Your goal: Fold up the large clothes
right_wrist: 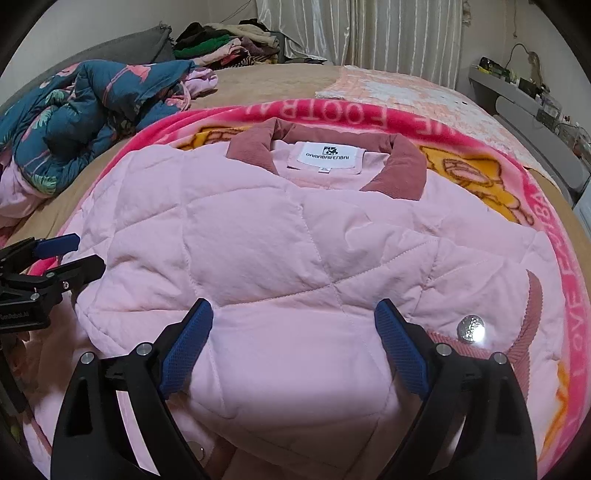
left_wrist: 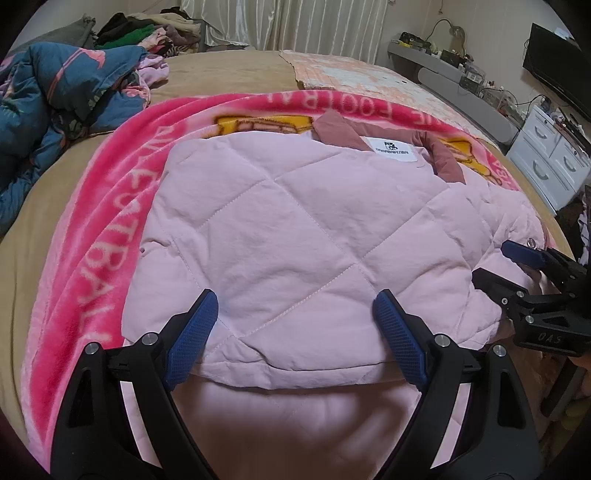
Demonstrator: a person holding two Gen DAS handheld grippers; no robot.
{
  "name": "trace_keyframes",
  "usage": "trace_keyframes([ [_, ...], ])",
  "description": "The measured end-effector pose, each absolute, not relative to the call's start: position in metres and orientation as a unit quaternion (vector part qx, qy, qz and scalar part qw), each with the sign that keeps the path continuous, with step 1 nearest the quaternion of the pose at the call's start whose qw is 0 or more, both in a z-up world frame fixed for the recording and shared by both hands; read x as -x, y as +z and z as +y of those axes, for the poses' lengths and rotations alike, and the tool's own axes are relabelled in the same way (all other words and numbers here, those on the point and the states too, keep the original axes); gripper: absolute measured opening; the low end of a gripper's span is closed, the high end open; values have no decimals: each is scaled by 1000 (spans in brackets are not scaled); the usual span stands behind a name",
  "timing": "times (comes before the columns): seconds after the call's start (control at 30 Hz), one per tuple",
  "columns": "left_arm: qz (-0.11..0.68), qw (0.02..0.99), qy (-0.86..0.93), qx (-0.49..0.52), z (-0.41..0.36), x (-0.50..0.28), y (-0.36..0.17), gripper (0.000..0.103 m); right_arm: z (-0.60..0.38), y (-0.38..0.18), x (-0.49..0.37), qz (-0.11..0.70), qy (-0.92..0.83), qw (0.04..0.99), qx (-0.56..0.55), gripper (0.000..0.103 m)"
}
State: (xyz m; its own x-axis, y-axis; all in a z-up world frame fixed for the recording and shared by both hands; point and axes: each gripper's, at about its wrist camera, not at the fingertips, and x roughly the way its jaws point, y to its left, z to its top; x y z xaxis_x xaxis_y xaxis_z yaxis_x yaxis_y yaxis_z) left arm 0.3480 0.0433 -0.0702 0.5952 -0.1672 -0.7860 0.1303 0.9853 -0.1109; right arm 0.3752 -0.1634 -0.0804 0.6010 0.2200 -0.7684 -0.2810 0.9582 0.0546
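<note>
A pale pink quilted jacket (left_wrist: 277, 221) (right_wrist: 258, 229) lies flat on a bright pink blanket (left_wrist: 92, 240) (right_wrist: 369, 118), its dusty-rose collar (right_wrist: 402, 166) and white label (right_wrist: 330, 155) at the far end. A shiny snap button (right_wrist: 470, 328) sits near its right edge. My left gripper (left_wrist: 295, 299) (right_wrist: 86, 253) hovers open over the jacket's near left part, above a folded hem edge. My right gripper (right_wrist: 293, 306) (left_wrist: 493, 260) stands open over the near right part. The blue pads of both straddle the fabric without pinching it.
The blanket lies on a bed with a tan sheet (left_wrist: 221, 70). A crumpled blue floral quilt (left_wrist: 55, 81) (right_wrist: 92, 103) lies at the left, and a pile of clothes (left_wrist: 147, 33) (right_wrist: 229, 40) at the far left. White drawers (left_wrist: 550, 147) and a dark screen (left_wrist: 557, 62) stand on the right.
</note>
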Motion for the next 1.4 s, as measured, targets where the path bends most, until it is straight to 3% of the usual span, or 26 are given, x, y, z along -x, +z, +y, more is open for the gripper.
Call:
trace_keyframes([
  [0.3, 444, 892, -80, 40, 51, -343, -56, 88, -183, -56, -358, 410, 131, 902, -20, 98],
  [0.37, 445, 891, -78, 43, 55, -340, -51, 94, -188, -49, -355, 406, 131, 904, -34, 99],
  [1.4, 349, 933, -64, 57, 84, -259, 52, 94, -203, 48, -276, 305, 131, 942, -53, 99],
])
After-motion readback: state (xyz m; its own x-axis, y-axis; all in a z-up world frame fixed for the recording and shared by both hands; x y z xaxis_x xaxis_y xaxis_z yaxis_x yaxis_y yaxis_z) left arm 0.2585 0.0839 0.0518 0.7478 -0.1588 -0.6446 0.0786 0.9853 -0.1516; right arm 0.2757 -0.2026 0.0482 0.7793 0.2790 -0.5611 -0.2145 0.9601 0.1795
